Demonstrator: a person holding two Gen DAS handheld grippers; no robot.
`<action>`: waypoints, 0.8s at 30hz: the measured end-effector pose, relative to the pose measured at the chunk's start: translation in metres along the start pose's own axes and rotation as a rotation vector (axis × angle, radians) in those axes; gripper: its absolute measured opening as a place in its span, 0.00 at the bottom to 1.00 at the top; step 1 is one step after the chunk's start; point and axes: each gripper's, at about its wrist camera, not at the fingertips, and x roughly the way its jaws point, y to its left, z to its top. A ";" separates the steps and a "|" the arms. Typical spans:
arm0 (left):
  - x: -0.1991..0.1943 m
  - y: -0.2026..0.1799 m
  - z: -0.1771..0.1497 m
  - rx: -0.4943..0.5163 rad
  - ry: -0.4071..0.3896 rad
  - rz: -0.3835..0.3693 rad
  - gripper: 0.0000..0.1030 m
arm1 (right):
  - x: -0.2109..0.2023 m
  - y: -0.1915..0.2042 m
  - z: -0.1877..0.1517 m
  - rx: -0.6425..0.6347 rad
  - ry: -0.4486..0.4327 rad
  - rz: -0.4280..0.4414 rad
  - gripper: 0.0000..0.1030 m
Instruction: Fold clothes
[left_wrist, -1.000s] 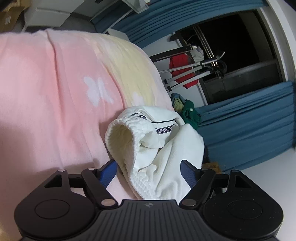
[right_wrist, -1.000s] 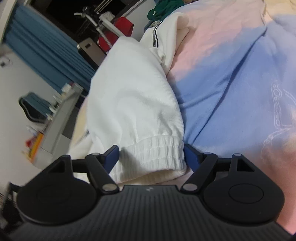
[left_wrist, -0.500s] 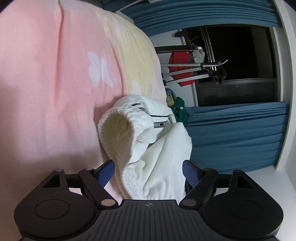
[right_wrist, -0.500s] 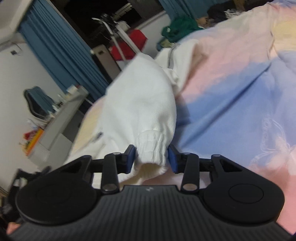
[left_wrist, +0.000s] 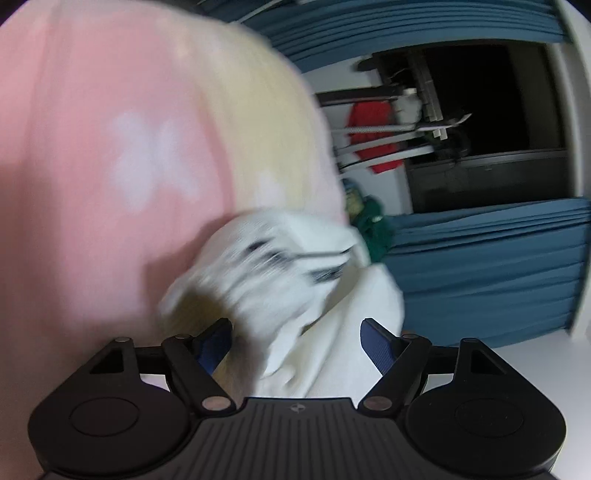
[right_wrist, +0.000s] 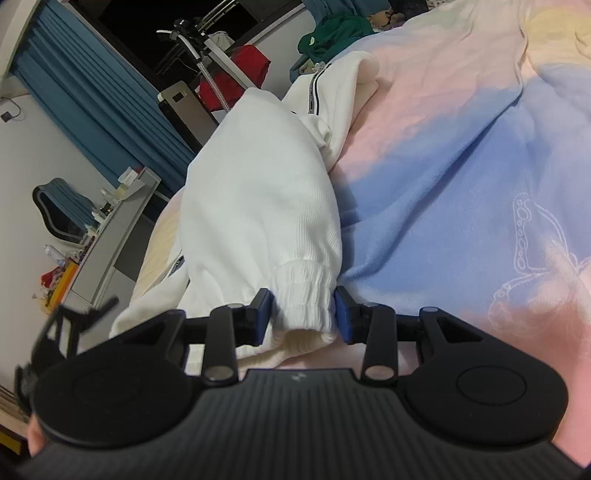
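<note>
With the right claw (right_wrist: 302, 314) pinching the ribbed cuff (right_wrist: 301, 295) of the white garment (right_wrist: 258, 199) on the bed (right_wrist: 461, 177), the left claw (left_wrist: 295, 338), wide but closing around blurred cloth, may grab too thick a bunch.

Under your work lies a soft blanket (right_wrist: 461, 155), pink, pale yellow and blue, with a white butterfly outline (right_wrist: 532, 243) stitched at its right. Past its far edge you see a heap of green cloth (right_wrist: 334, 31), a red garment (right_wrist: 236, 75) hung on a metal rack (right_wrist: 201, 44), and blue curtains (right_wrist: 92, 99). At your left stands a grey desk (right_wrist: 110, 240) cluttered with small items, with 1 dark chair (right_wrist: 61, 210) behind it.
</note>
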 end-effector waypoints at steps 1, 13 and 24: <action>0.001 -0.005 0.004 0.010 -0.009 -0.035 0.75 | -0.001 0.000 -0.001 0.000 -0.002 0.002 0.38; 0.008 0.005 0.013 0.020 -0.062 -0.086 0.73 | 0.004 -0.001 0.003 0.047 -0.023 0.029 0.43; 0.020 -0.025 0.031 0.156 -0.043 0.106 0.09 | -0.003 0.001 -0.006 0.070 -0.022 0.098 0.20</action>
